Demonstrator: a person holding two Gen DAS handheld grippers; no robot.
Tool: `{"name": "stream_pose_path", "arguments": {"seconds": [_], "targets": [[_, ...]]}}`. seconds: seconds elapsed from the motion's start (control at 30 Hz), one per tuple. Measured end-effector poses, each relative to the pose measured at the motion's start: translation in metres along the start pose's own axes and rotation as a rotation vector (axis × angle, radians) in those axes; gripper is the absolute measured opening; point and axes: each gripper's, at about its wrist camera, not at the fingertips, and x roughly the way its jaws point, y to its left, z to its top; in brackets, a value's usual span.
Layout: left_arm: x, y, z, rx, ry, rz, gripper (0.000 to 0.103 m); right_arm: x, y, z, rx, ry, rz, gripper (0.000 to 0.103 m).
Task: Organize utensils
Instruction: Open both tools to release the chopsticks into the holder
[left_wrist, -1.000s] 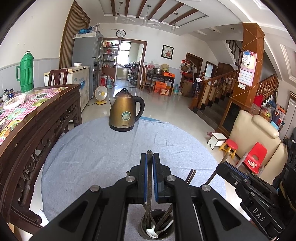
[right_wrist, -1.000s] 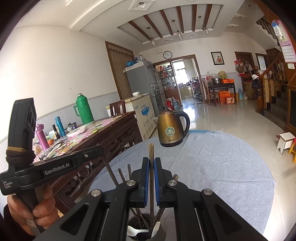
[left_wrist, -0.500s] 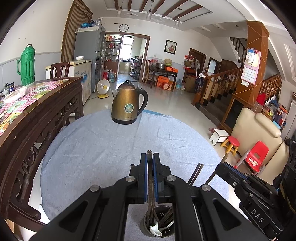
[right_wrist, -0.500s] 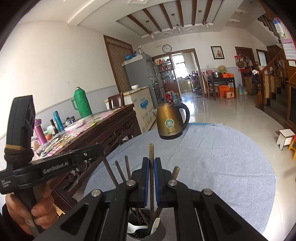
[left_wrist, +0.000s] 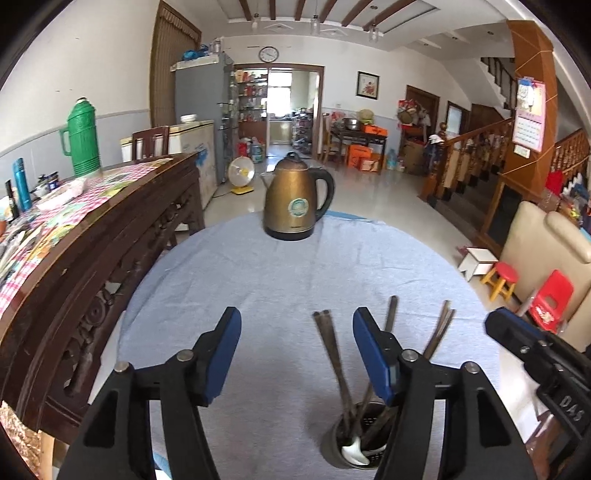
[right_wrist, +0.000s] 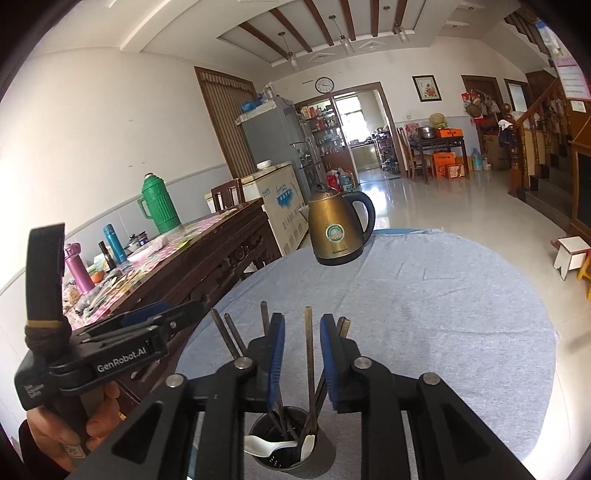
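While the metal holder stands on the grey-clothed table full of chopsticks, the left gripper has just spread wide, empty; the right gripper has just parted around one upright chopstick, pads clear.

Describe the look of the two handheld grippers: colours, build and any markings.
Both are matte black plastic with angular linkage arms joined by round silver pivot pins, and flat blue pads lining the fingers. The left gripper carries white "GenRobot.AI" lettering on its side in the right wrist view, with a brown band wound round its upright black part. The right gripper shows white "DAS" lettering on its body in the left wrist view.
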Motion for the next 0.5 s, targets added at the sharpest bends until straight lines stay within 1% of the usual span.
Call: {"name": "stream_pose_path", "arguments": {"seconds": [0.1,0.17,0.2,0.23,0.3,0.37,0.5], "targets": [[0.004,0.003,-0.002,-0.003,0.006,0.048,0.072,0.002,0.001,-0.001,0.002,0.009,-0.004,0.028],[0.006,0.006,-0.003,-0.001,0.006,0.088,0.075,0.002,0.001,-0.001,-0.001,0.011,-0.008,0.032],[0.006,0.007,-0.004,-0.001,0.008,0.106,0.077,0.002,0.002,-0.002,-0.005,0.011,-0.012,0.037],[0.007,0.008,-0.005,0.001,0.008,0.129,0.077,0.002,0.002,-0.002,-0.008,0.011,-0.016,0.045],[0.008,0.009,-0.006,0.01,0.006,0.164,0.078,0.002,0.003,-0.003,-0.015,0.006,-0.021,0.054],[0.01,0.011,-0.006,0.021,0.008,0.195,0.079,0.002,0.006,-0.004,-0.03,0.006,-0.032,0.054],[0.012,0.014,-0.009,0.026,0.015,0.22,0.081,0.003,0.007,-0.006,-0.039,0.019,-0.049,0.054]]}}
